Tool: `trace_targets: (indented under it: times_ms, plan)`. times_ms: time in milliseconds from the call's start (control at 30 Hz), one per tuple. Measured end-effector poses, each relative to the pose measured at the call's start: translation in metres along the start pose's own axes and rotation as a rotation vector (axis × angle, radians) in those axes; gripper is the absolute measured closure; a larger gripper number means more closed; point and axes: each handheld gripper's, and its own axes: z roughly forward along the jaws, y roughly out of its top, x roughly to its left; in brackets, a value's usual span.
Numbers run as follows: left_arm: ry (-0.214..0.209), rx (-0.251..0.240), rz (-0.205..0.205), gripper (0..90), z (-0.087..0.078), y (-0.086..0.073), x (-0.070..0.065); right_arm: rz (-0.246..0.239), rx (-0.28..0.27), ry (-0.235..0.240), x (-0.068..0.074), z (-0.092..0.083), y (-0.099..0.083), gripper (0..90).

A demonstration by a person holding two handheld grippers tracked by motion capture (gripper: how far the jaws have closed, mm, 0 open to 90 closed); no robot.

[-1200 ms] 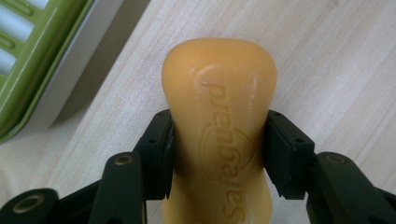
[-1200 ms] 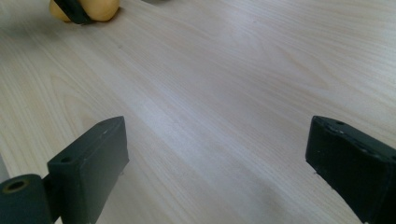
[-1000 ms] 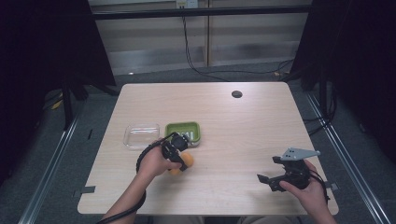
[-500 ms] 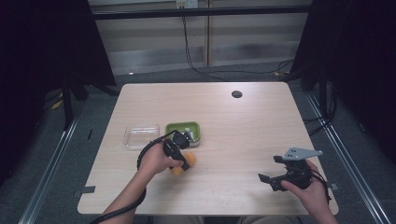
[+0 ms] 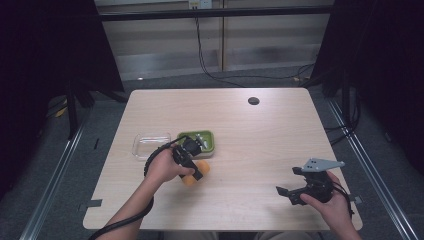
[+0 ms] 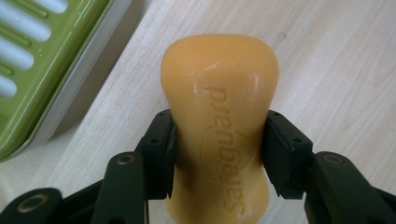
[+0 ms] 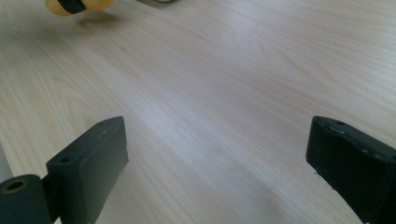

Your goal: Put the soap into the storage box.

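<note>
- Left claw (image 6: 217, 154) gripped the orange soap bar (image 6: 219, 121), just beside the green soap dish (image 5: 197, 143) toward the tabletop's (image 5: 260, 130) left edge; placement remained.
- Right claw (image 5: 290, 194) stood open, empty, near the right front corner.

An orange-yellow soap bar (image 6: 219, 126) is showing embossed lettering at frame centre; a green slotted tray (image 6: 42, 60) is sitting upper left; the desk (image 6: 345, 70) is showing pale wood grain; black fingers (image 6: 159, 154) are flanking the soap.

The left gripper (image 6: 218, 154) clamps an orange soap bar (image 6: 219, 116) beside a green tray (image 6: 42, 70), seemingly slotted.
</note>
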Motion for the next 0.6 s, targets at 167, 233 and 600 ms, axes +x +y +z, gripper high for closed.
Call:
trace_targets:
  times_ms: [167, 233, 600]
  plan:
    - [-0.017, 0.007, -0.026, 50.1, -0.002, 0.0, 0.004, -0.001, 0.001, 0.0, 0.0, 0.0, 0.0, 5.1]
    - [-0.03, 0.012, -0.026, 50.1, -0.004, 0.001, 0.005, 0.001, 0.002, 0.002, 0.0, 0.0, 0.0, 5.0]
    - [-0.023, 0.004, 0.023, 50.1, -0.017, 0.001, 0.009, -0.003, 0.013, 0.005, 0.0, 0.002, -0.001, 4.5]
